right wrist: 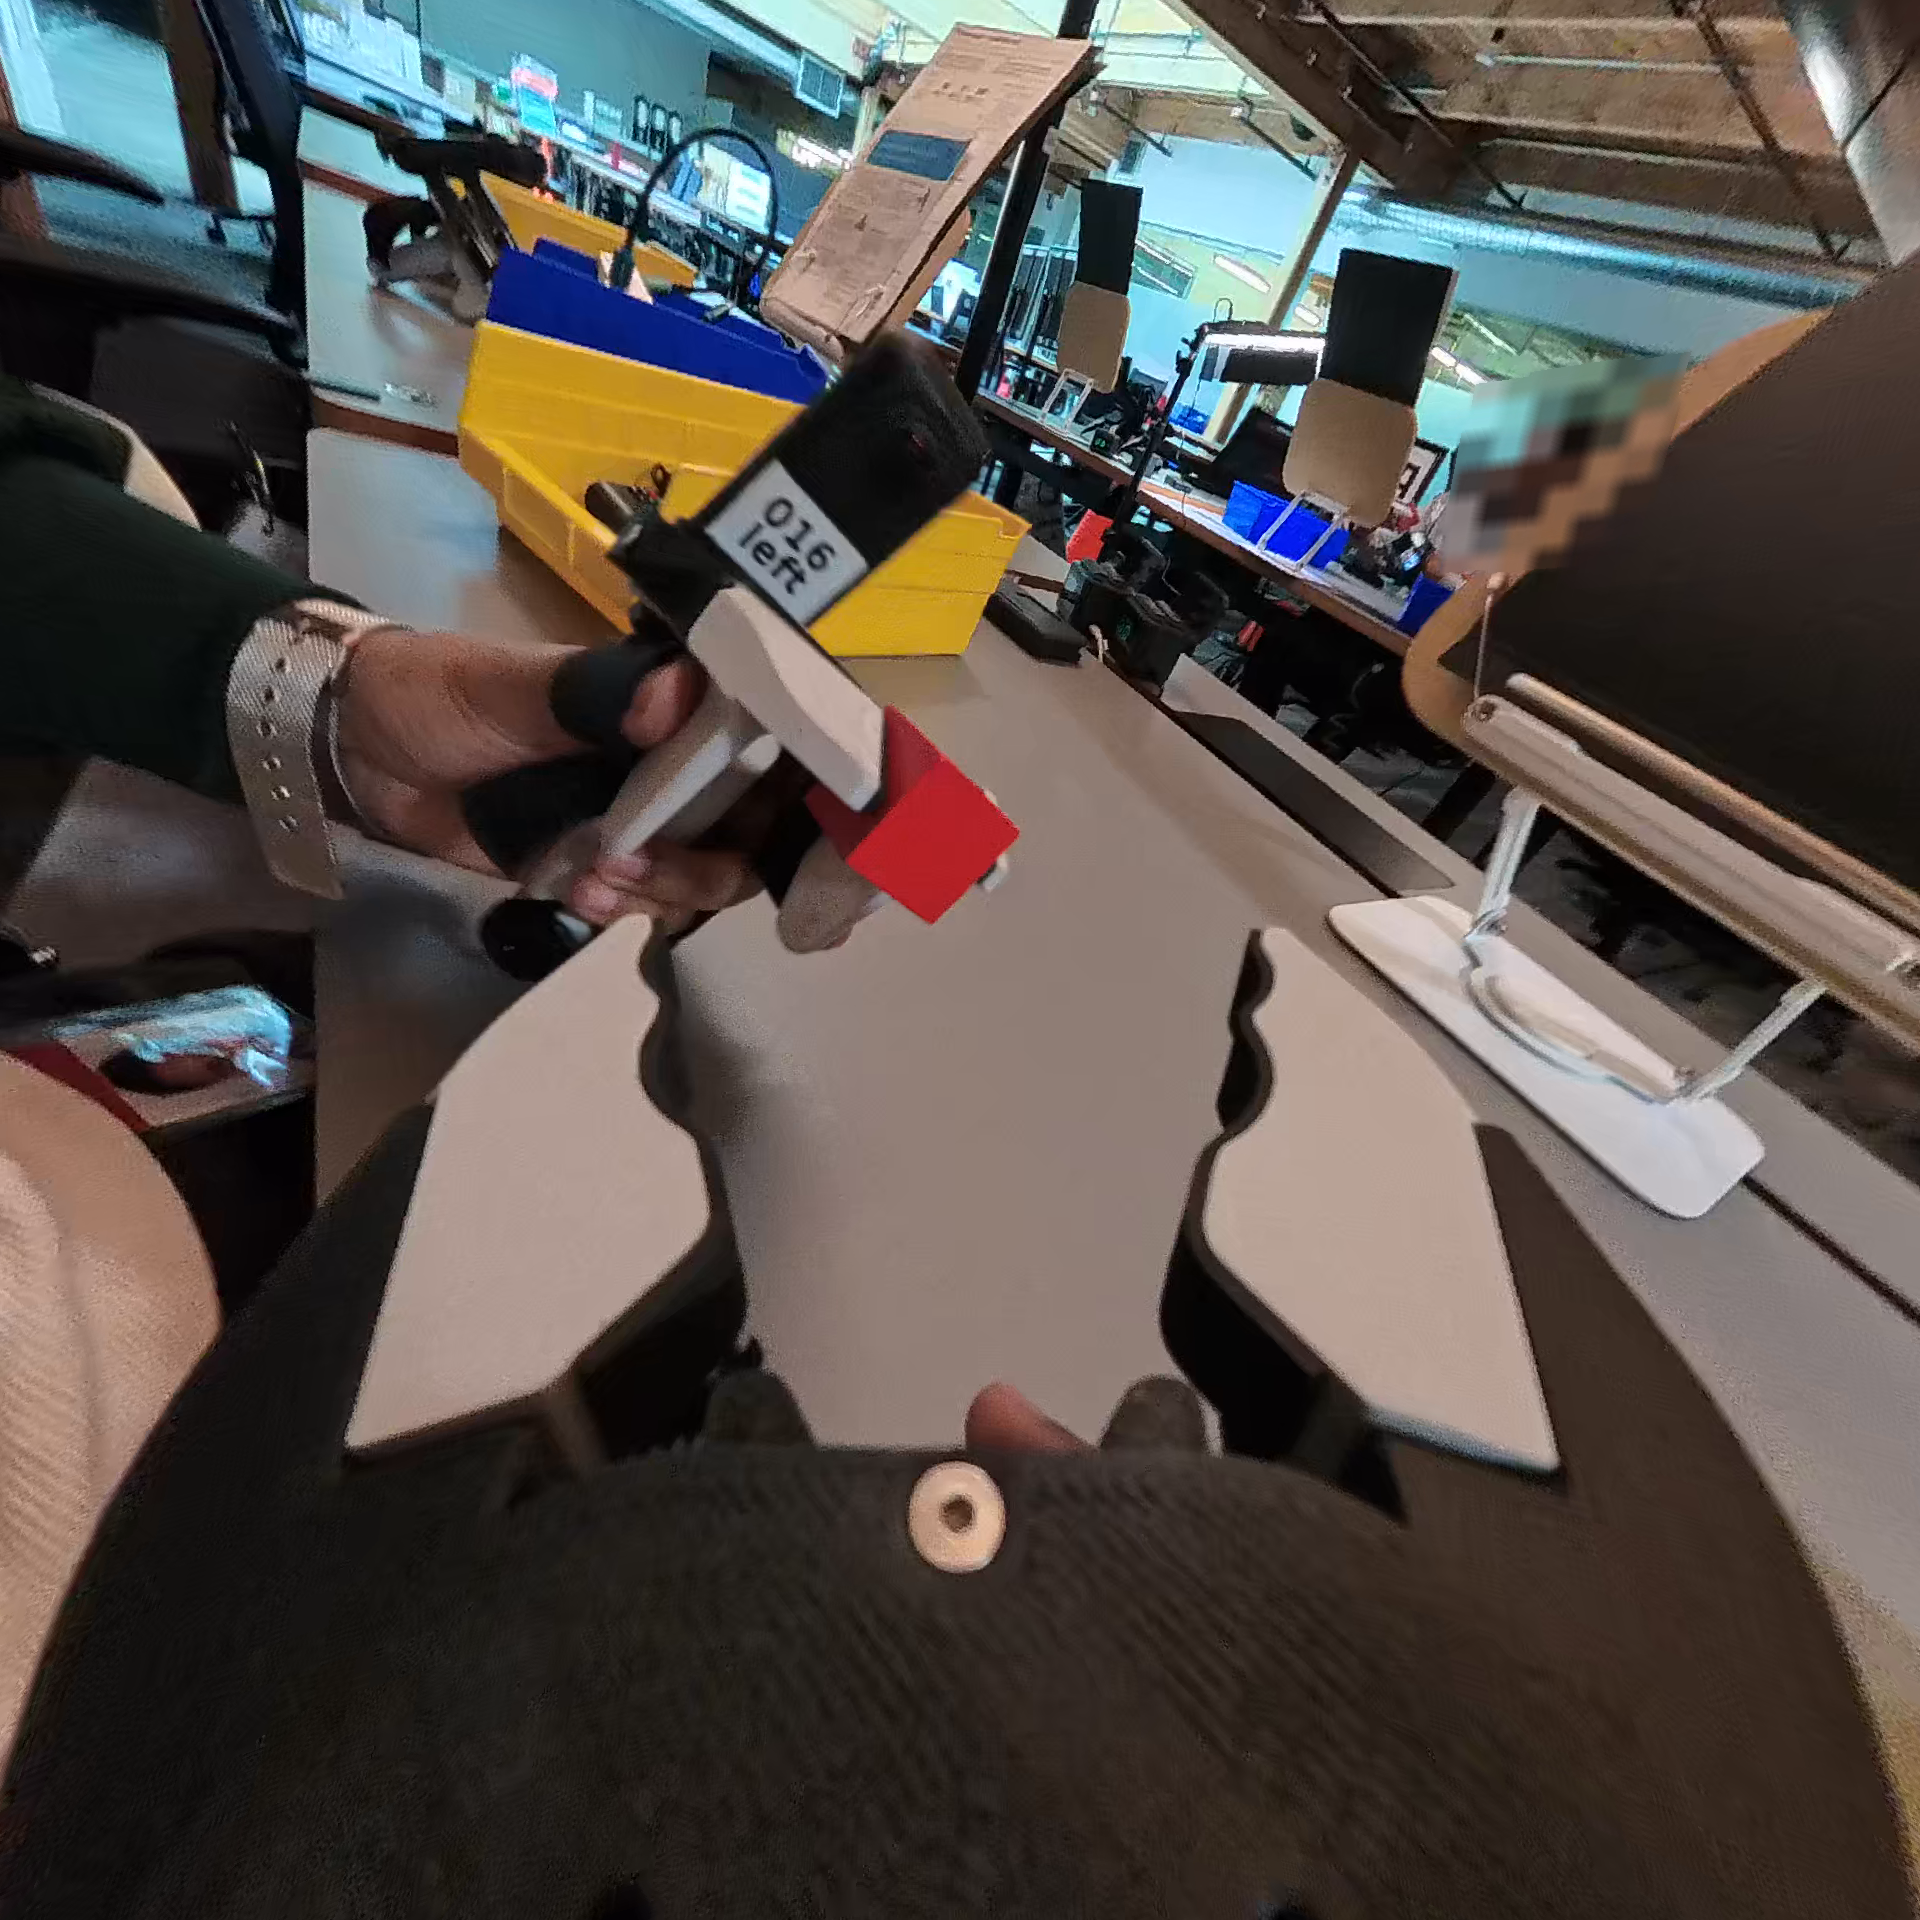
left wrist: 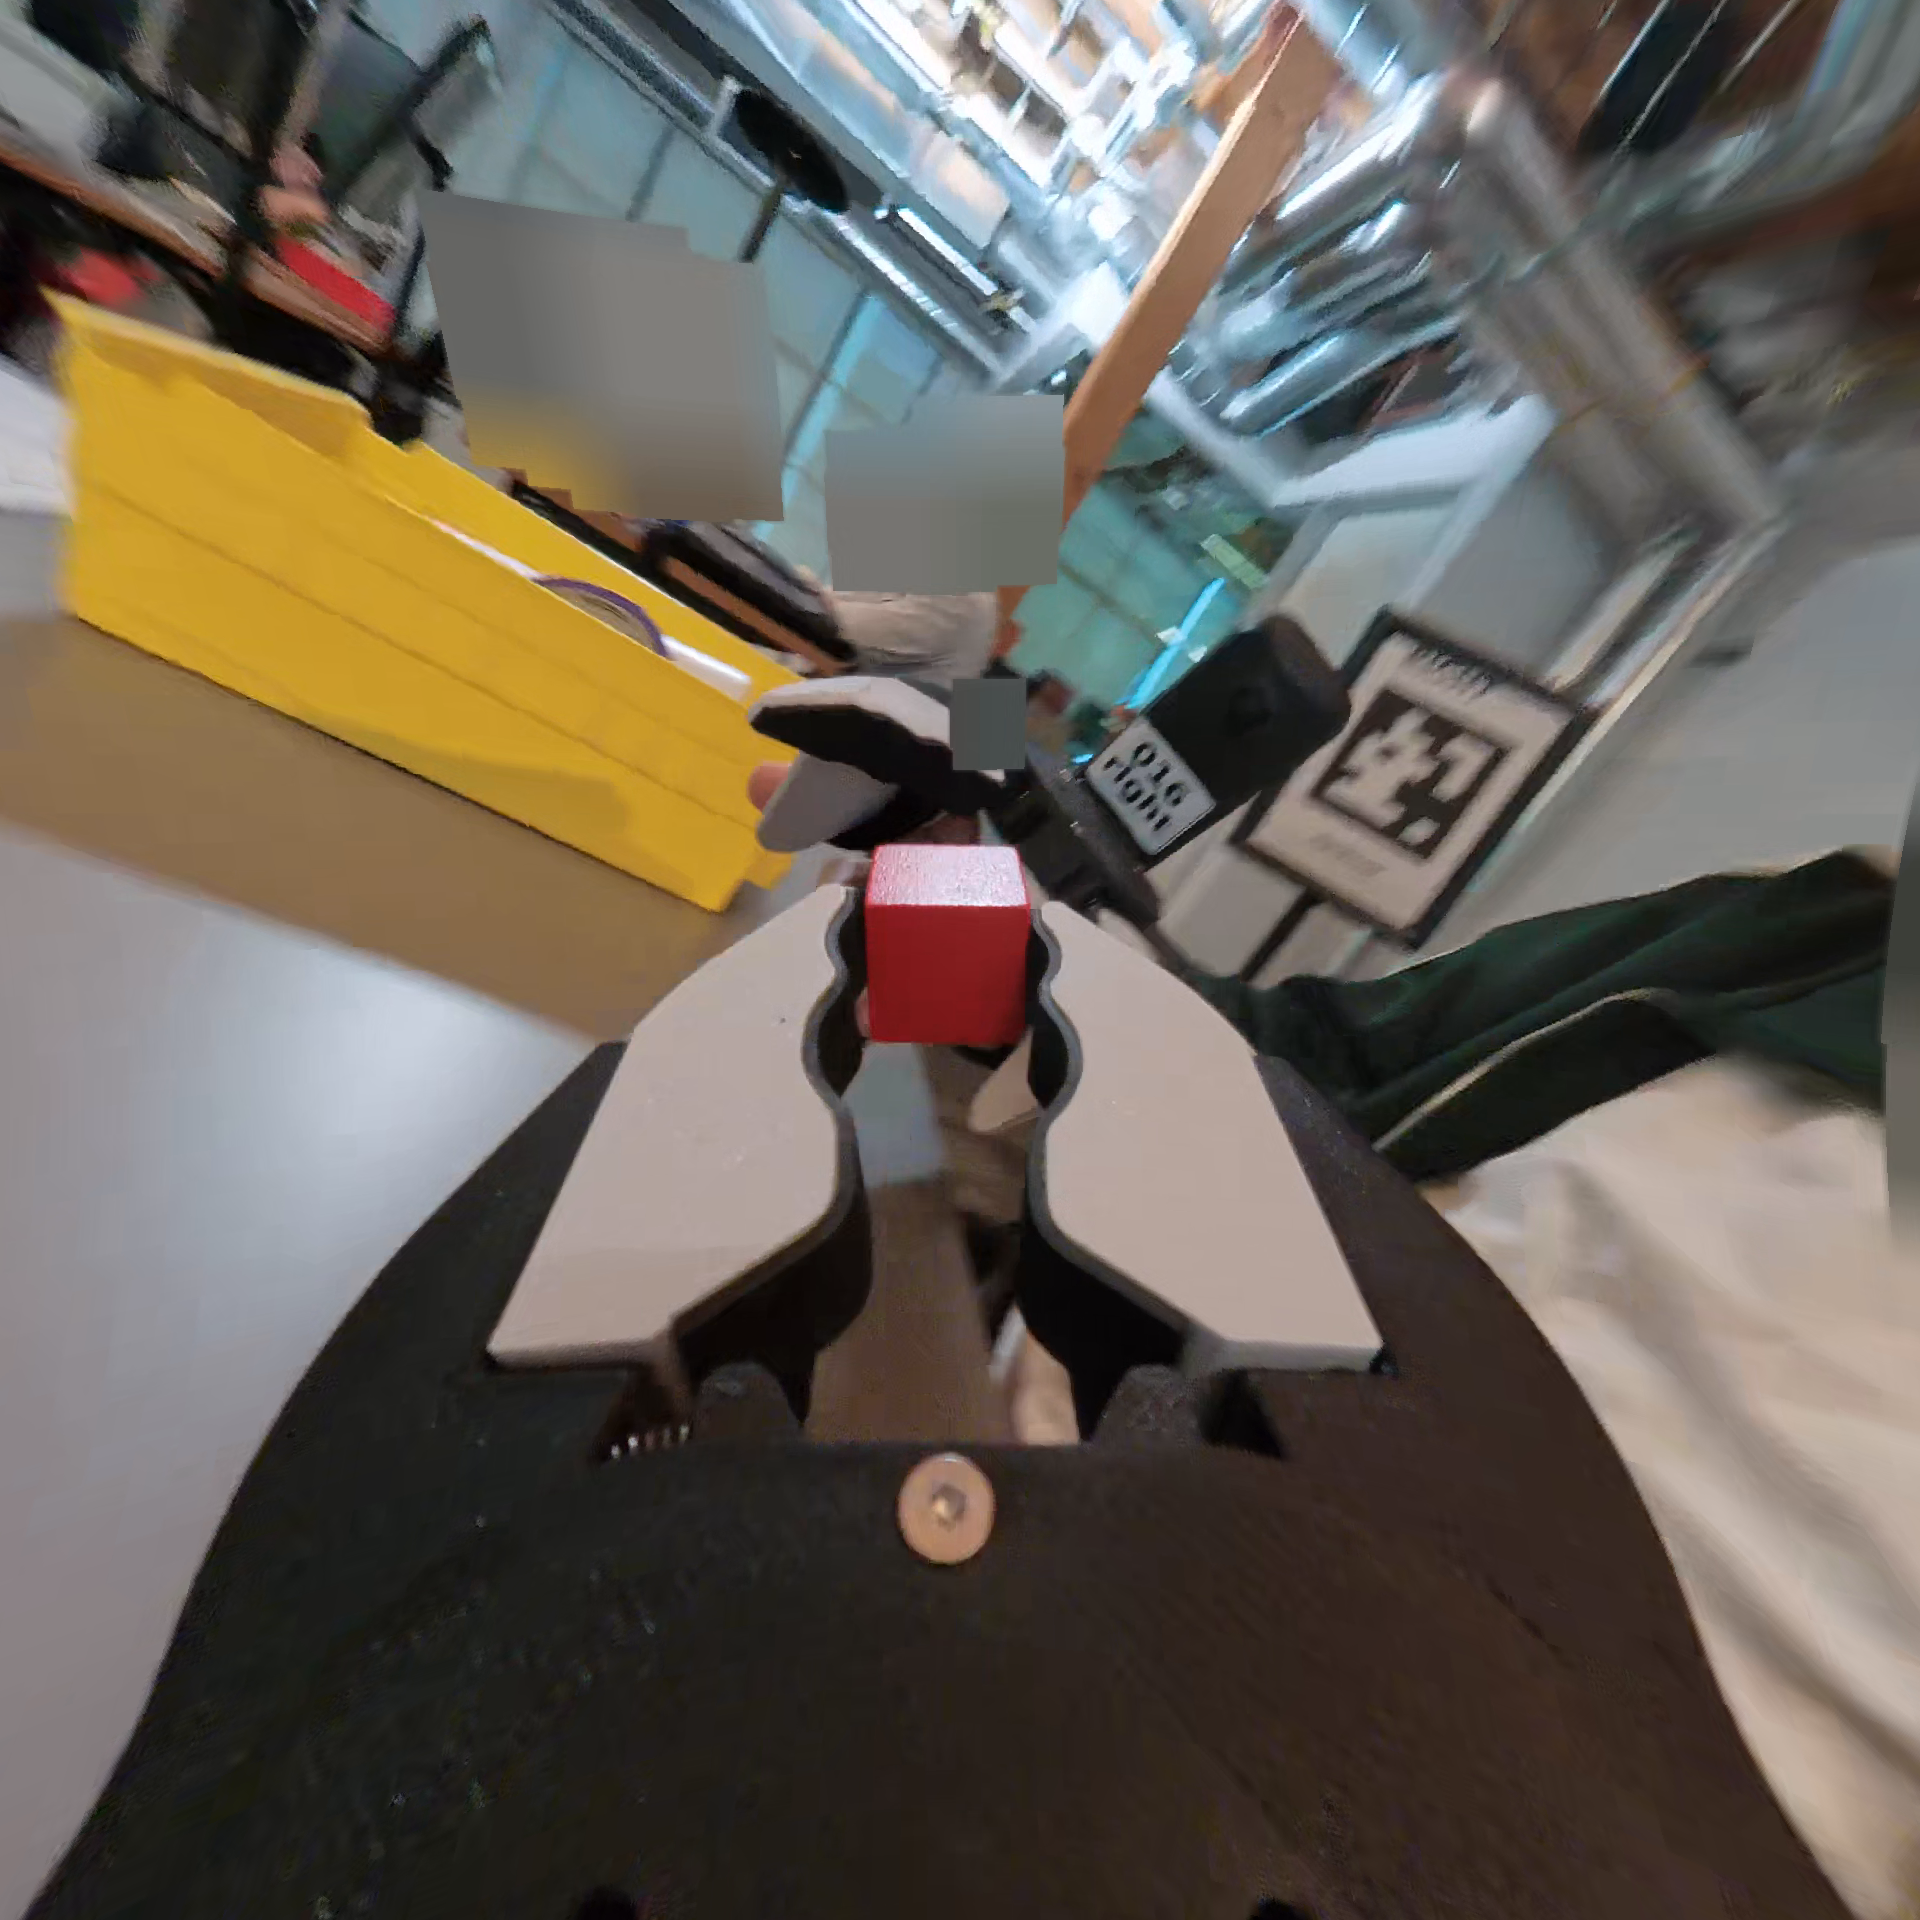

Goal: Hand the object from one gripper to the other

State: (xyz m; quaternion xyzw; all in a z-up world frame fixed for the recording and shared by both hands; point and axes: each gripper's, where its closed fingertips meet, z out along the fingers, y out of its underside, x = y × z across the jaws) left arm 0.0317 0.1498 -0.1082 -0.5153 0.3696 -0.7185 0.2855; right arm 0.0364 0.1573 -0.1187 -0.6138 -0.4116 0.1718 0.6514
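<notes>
Two claws, one object. Left claw [left wrist: 948, 940]: shut on the red cube [left wrist: 945, 945], which sits pinched between the tips of its grey fingers [left wrist: 727, 1122], held up off the desk [left wrist: 260, 1039]. From the right wrist view the same cube [right wrist: 925, 831] juts past the fingertips, with free faces exposed toward the other claw.

Right claw [right wrist: 951, 997]: spread wide, holding nothing, only bare desk [right wrist: 1091, 831] visible between its fingers. It is near the cube but apart from it, the cube lying ahead and slightly left of its gap.

Step in hand, as judged: bringing the empty claw onto the cube. To do it well, line the open gap with the cube's free faces, crosswise to the left claw's grip so fingers do not collide, close fully on the exposed part, and only then ease the left claw's hold. Releasing early would likely drop the cube to the desk.

Surroundings: hand [right wrist: 457, 748] and dark sleeve working the left claw; yellow bin [right wrist: 623, 457] and blue bin [right wrist: 644, 322] farther back on the desk; white stand [right wrist: 1558, 1070] at right; marker board [left wrist: 1413, 769] behind the right claw.
</notes>
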